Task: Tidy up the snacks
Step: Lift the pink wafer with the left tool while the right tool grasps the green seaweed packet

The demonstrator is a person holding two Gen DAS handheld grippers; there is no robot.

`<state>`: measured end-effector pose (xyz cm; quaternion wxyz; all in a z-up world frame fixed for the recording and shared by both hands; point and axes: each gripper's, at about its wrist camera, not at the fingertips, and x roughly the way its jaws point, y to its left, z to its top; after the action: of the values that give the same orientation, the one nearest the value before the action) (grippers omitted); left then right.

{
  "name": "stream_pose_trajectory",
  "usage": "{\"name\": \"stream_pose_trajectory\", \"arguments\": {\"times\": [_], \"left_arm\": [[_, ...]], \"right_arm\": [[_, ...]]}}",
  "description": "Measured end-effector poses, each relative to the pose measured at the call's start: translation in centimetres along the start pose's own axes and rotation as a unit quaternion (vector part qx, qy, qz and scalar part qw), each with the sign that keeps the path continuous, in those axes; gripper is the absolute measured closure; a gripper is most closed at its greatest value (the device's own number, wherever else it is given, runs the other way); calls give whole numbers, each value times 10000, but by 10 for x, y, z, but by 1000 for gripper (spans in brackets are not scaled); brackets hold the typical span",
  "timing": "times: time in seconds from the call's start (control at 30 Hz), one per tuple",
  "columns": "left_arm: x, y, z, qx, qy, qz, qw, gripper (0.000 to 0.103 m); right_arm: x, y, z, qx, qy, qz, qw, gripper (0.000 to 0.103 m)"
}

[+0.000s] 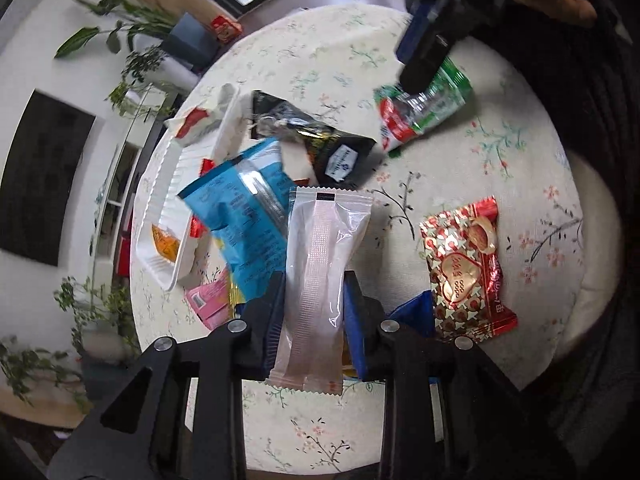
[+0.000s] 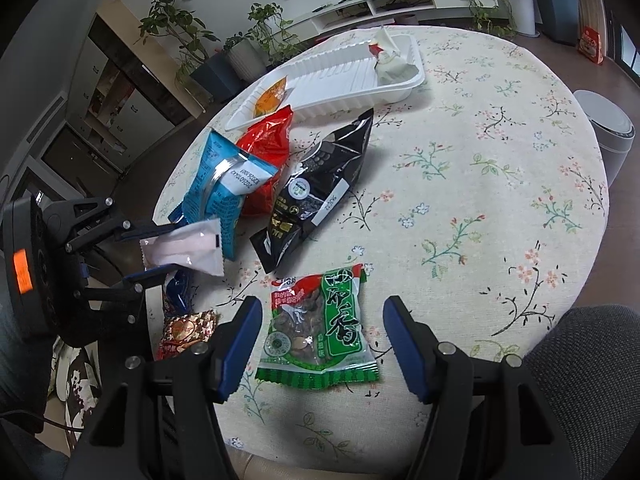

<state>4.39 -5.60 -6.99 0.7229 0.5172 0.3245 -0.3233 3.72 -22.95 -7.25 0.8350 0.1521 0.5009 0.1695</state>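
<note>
My left gripper [image 1: 314, 284] is shut on a pale pink-white snack packet [image 1: 320, 264] and holds it lifted above the pile at the table's left side; the right wrist view shows this gripper [image 2: 160, 254] and packet [image 2: 184, 246] too. My right gripper [image 2: 322, 308] stands open, its blue fingers on either side of a green nut packet [image 2: 320, 328] that lies flat on the cloth. A white tray [image 2: 332, 72] at the far side holds an orange packet [image 2: 272, 98] and a white-red wrapper [image 2: 388, 60].
Blue [image 2: 224, 184], red [image 2: 268, 152] and black [image 2: 320, 184] packets lie piled between tray and grippers. A red-gold heart packet [image 1: 464, 272] and a dark blue one [image 2: 178, 296] lie near the table edge. A white bin [image 2: 608, 132] and a grey chair [image 2: 592, 380] stand beside the round table.
</note>
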Motion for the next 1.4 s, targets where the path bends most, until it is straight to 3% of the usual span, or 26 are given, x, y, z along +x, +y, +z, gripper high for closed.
{"name": "stream_pose_trajectory", "arguments": {"times": [0.3, 0.57, 0.73, 0.87, 1.0, 1.07, 1.23, 1.3, 1.33, 1.4], "left_arm": [[-26, 17, -23, -1333, -441, -316, 9896, 77], [-43, 31, -47, -2625, -857, -519, 9597, 77], [-56, 30, -53, -2887, -1059, -505, 9502, 77], [-63, 26, -58, -3004, -1187, -544, 9449, 77], [-63, 24, -63, -3091, -1219, -559, 9415, 77], [-62, 25, -66, -3131, -1229, -582, 9399, 77], [-61, 23, -68, -3123, -1216, -614, 9402, 77], [-61, 21, -69, -3133, -1210, -614, 9399, 77], [-62, 21, -70, -3144, -1214, -612, 9395, 77], [-63, 21, -71, -3166, -1222, -620, 9386, 77]], "right_arm": [[8, 17, -5, -392, 152, -170, 9990, 36], [24, 29, -10, -824, 259, -851, 9926, 36], [30, 38, -12, -1076, 288, -1117, 9875, 36], [18, 21, -2, -336, 357, -326, 9983, 36], [9, -2, 3, 121, 285, -617, 9976, 37], [10, -4, 2, 186, 345, -672, 9970, 40], [24, 24, -2, -448, 543, -913, 9933, 48], [28, 30, -3, -645, 527, -1054, 9909, 59], [29, 32, -3, -697, 529, -1031, 9908, 72], [30, 33, -3, -709, 552, -949, 9914, 77]]}}
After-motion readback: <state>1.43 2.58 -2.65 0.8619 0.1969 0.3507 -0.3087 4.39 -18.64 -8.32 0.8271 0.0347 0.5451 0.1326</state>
